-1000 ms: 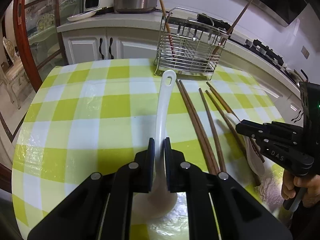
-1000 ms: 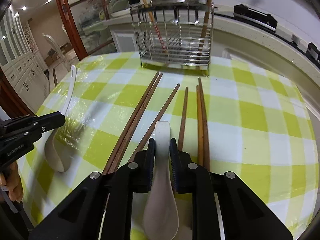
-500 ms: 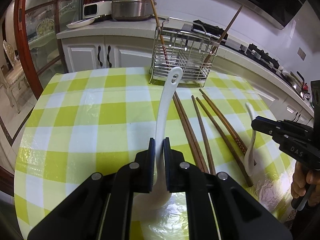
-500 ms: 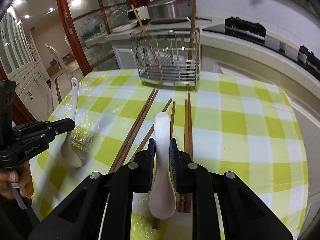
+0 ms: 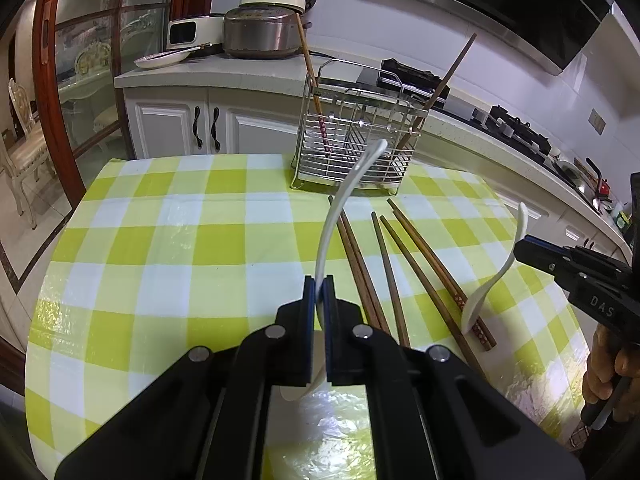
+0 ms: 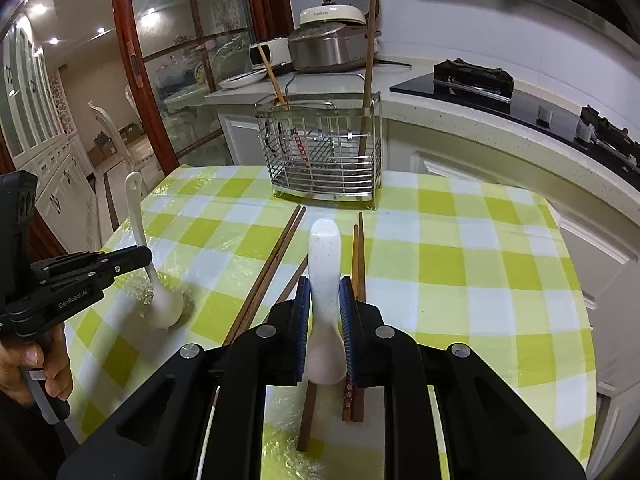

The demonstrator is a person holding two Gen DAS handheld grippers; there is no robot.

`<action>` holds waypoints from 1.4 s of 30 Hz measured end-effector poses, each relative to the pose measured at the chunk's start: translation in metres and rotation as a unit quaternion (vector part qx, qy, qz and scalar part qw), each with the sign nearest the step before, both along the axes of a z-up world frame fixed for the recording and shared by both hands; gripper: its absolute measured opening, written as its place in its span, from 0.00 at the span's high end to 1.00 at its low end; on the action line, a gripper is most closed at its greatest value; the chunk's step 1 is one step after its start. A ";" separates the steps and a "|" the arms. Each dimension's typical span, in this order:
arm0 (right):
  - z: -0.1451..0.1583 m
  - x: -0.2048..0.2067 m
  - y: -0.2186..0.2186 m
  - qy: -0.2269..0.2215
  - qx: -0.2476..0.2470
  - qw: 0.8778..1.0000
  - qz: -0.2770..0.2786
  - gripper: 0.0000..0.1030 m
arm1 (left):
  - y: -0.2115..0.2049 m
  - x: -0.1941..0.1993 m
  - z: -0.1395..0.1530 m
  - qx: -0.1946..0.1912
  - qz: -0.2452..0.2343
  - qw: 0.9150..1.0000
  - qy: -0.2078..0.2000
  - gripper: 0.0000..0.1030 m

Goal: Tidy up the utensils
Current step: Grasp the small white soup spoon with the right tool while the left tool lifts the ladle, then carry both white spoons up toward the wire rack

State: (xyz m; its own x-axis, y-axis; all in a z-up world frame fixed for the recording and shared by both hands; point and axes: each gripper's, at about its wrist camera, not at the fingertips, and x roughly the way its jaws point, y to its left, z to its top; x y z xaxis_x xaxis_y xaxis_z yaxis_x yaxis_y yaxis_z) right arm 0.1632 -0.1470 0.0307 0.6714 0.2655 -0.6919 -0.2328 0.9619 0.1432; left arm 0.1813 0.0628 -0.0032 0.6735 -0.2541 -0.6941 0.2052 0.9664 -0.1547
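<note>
My left gripper [image 5: 319, 280] is shut on the thin neck of a long white spoon [image 5: 340, 204]. Its handle curves up toward the wire rack [image 5: 352, 152] and its bowl hangs low over the cloth. My right gripper [image 6: 325, 280] is shut on a short speckled white spoon [image 6: 325, 248], held above the brown chopsticks [image 6: 272, 264]. Each view shows the other tool: the right gripper [image 5: 528, 246] with its short spoon [image 5: 492, 284], and the left gripper [image 6: 120, 258] with its long spoon [image 6: 160, 304]. Several chopsticks [image 5: 384, 264] lie side by side on the checked tablecloth [image 5: 160, 264]. Two more stand in the rack [image 6: 326, 160].
Behind the table, a white kitchen counter [image 5: 240, 76] carries a rice cooker [image 5: 264, 36] and a plate [image 5: 160, 58]. A stove top [image 6: 472, 80] sits on the right. Wood-framed glass doors [image 6: 132, 60] and a chair stand at the left. A hand [image 6: 36, 364] grips the left tool.
Both grippers have risen and pulled back from the rack. Both spoons have come up off the cloth, and the long spoon's handle now leans to the right.
</note>
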 end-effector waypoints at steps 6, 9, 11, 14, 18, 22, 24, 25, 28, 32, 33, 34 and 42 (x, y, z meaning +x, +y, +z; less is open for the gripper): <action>0.008 -0.002 0.001 -0.011 0.002 1.000 0.001 0.83 | -0.001 0.000 0.007 -0.006 0.000 1.000 -0.010 0.96; 0.012 -0.002 0.000 -0.017 0.002 1.000 0.000 0.83 | -0.003 0.000 0.011 -0.011 -0.002 1.000 -0.016 0.96; 0.014 -0.001 0.001 -0.020 0.002 1.000 0.000 0.83 | -0.004 0.001 0.014 -0.013 -0.003 1.000 -0.020 0.96; 0.018 0.001 0.002 -0.025 0.001 1.000 0.000 0.83 | -0.007 0.002 0.018 -0.017 -0.005 1.000 -0.025 0.96; 0.027 0.006 0.005 -0.033 -0.002 0.999 0.002 0.83 | -0.012 0.008 0.027 -0.018 -0.008 0.999 -0.036 0.96; 0.038 0.016 0.007 -0.048 -0.007 0.999 -0.005 0.83 | -0.015 0.017 0.042 -0.018 -0.001 0.998 -0.057 0.96; 0.047 0.023 0.008 -0.059 -0.010 0.998 -0.013 0.83 | -0.017 0.023 0.050 -0.019 0.003 0.997 -0.069 0.96; 0.049 0.025 0.008 -0.062 -0.010 0.998 -0.014 0.83 | -0.018 0.027 0.055 -0.023 0.002 0.996 -0.081 0.96; 0.061 0.036 0.012 -0.078 -0.010 0.997 -0.023 0.83 | -0.023 0.038 0.069 -0.031 0.003 0.993 -0.111 0.96; 0.075 0.055 0.020 -0.094 -0.015 0.995 -0.025 0.83 | -0.026 0.051 0.087 -0.051 -0.006 0.988 -0.145 0.96; 0.079 0.059 0.022 -0.097 -0.016 0.995 -0.025 0.83 | -0.026 0.056 0.092 -0.056 -0.006 0.987 -0.153 0.96; 0.085 0.064 0.024 -0.103 -0.017 0.994 -0.026 0.83 | -0.025 0.062 0.098 -0.062 -0.006 0.985 -0.161 0.96; 0.134 0.106 0.035 -0.138 -0.001 0.990 -0.028 0.83 | -0.032 0.104 0.135 -0.081 -0.011 0.977 -0.199 0.96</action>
State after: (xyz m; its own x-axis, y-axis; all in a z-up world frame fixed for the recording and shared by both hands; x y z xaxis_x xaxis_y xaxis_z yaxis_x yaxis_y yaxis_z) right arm 0.2688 -0.1119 0.1645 0.8482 0.2222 -0.4809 -0.2097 0.9745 0.0804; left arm 0.2858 0.0304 0.1315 0.8748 -0.3564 -0.3281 0.3003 0.9304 -0.2099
